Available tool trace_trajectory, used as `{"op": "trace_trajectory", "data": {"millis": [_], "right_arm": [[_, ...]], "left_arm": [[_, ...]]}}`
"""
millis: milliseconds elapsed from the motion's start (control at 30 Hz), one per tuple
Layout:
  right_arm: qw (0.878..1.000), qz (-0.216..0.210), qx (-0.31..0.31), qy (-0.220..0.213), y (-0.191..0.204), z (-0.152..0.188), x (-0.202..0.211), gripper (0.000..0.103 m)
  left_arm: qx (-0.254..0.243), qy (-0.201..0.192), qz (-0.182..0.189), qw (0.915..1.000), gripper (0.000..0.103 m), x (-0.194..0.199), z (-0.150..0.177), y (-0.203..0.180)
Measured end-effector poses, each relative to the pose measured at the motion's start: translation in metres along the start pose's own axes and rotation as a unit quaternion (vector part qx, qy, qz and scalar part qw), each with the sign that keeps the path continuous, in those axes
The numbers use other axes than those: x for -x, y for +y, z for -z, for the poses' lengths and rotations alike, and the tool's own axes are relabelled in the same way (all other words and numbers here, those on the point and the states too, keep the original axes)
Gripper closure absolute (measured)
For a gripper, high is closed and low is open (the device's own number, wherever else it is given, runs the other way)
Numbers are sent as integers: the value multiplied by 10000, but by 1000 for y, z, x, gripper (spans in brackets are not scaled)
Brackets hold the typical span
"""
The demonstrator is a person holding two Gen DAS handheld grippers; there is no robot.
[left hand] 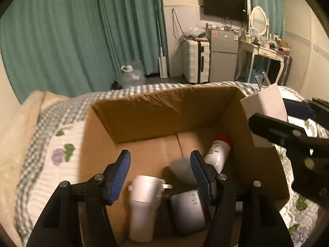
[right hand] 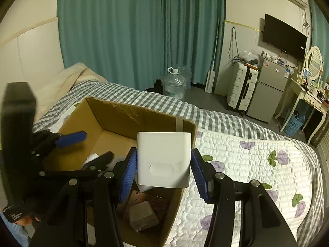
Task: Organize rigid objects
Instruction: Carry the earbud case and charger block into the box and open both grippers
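An open cardboard box (left hand: 144, 111) (right hand: 115, 113) sits on the bed. Inside lie a white cup-like piece (left hand: 144, 201), a grey 65W charger block (left hand: 188, 210) (right hand: 141, 216), a white bottle with a red cap (left hand: 219, 152) and a pale rounded object (left hand: 181, 168). My left gripper (left hand: 160, 175) is open and empty above the box interior. My right gripper (right hand: 163, 173) is shut on a white plug adapter (right hand: 163, 158) (left hand: 265, 105), prongs pointing away, held above the box's right rim.
The bed has a floral quilt (right hand: 246, 160) and a checked sheet (right hand: 164, 103), with a beige pillow (left hand: 16, 127) at the left. A water jug (right hand: 173, 82), suitcase (right hand: 242, 88), fridge (right hand: 267, 90) and dressing table (right hand: 308, 98) stand on the floor beyond.
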State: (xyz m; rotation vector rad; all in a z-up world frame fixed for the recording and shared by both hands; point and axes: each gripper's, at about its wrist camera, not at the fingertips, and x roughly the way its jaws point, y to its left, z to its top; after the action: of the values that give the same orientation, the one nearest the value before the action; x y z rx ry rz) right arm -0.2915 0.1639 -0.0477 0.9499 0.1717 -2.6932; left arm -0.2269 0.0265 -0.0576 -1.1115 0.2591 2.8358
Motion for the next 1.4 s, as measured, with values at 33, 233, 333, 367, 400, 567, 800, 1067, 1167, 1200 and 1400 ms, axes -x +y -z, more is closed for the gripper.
{"op": "trace_trajectory", "data": {"millis": [33, 233, 333, 367, 400, 567, 800, 1067, 1167, 1200, 1400], "right_arm": [[10000, 15, 5, -17, 0, -1, 1, 52], [10000, 20, -2, 66, 1, -8, -18, 52], [9998, -6, 54, 178, 7, -6, -35, 52], [9998, -15, 54, 197, 9, -6, -38, 52], [9997, -22, 50, 218, 10, -5, -42, 52], [9999, -31, 17, 126, 11, -3, -52, 50], [9995, 262, -37, -145, 8, -8, -13, 31], [9971, 594, -135, -465, 0, 0, 93, 24], [9963, 640, -128, -556, 3, 18, 139, 15], [9961, 670, -127, -552, 3, 25, 149, 13], [9972, 575, -277, -383, 10, 84, 184, 11]], "left_arm": [[-1, 6, -32, 10000, 40, 3, -1, 1], [106, -140, -120, 9998, 40, 21, 0, 13], [144, -189, -197, 9995, 39, 24, 4, 18], [184, -194, -207, 9994, 39, 24, 5, 21], [243, -207, -219, 9993, 39, 25, 6, 23], [350, -243, -160, 9990, 39, 30, 8, 26], [411, -387, -144, 9983, 39, 64, 15, 25], [449, -576, -36, 9973, 34, 132, 38, 22], [449, -607, 34, 9971, 33, 153, 51, 17], [455, -604, 53, 9971, 33, 157, 54, 15], [484, -506, 140, 9975, 33, 172, 85, 7]]}}
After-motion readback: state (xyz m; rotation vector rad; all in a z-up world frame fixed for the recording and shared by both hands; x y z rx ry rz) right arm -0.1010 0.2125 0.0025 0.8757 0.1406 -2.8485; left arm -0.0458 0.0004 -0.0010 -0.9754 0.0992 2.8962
